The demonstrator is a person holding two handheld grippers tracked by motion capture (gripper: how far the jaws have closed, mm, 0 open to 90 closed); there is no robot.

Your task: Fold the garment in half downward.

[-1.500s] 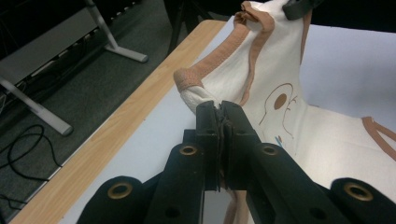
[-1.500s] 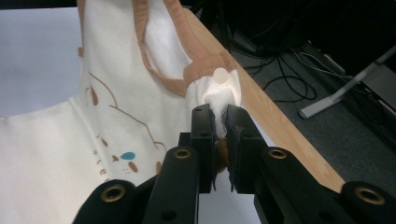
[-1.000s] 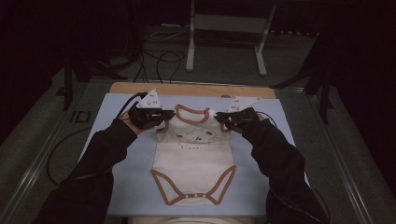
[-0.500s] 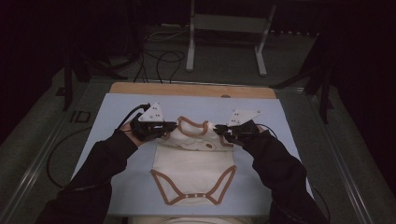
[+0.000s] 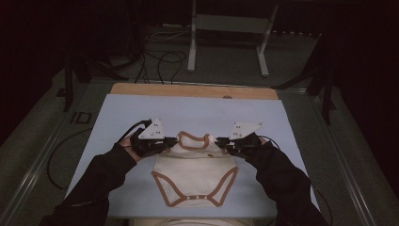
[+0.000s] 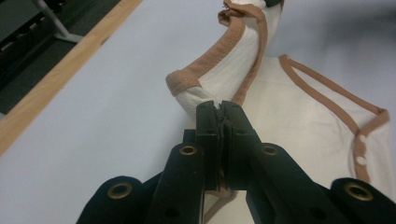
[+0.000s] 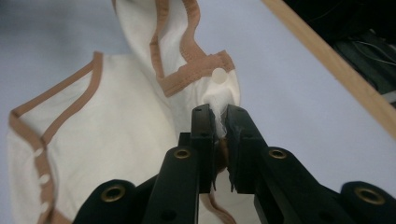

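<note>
We have the baby bodysuit (image 5: 195,172) between our two grippers, cream cloth edged with tan binding. Its lower part lies flat on the pale blue mat (image 5: 117,117), snap tab toward us, while the shoulders are lifted off the surface and the neckline (image 5: 193,140) hangs between the jaws.

Our left gripper (image 6: 219,109) has its jaws pressed together on the cloth of one shoulder; a small fold of white fabric sticks out just beyond the tips. Ahead of those jaws the tan-edged shoulder strap rises and curls away, and to the side of them the body of the garment spreads flat, a leg opening with snaps at its far edge.

Our right gripper (image 7: 218,114) pinches the other shoulder the same way, a tuft of cloth caught between its tips. Just beyond the tips sits a white snap (image 7: 218,74) on the tan shoulder tab, and the neckline loops away ahead.

In the high view both hands (image 5: 127,146) sit level with each other, well apart, the bodysuit spanning the gap. Past the jaws lies bare mat, then the wooden table edge (image 5: 193,90).
</note>
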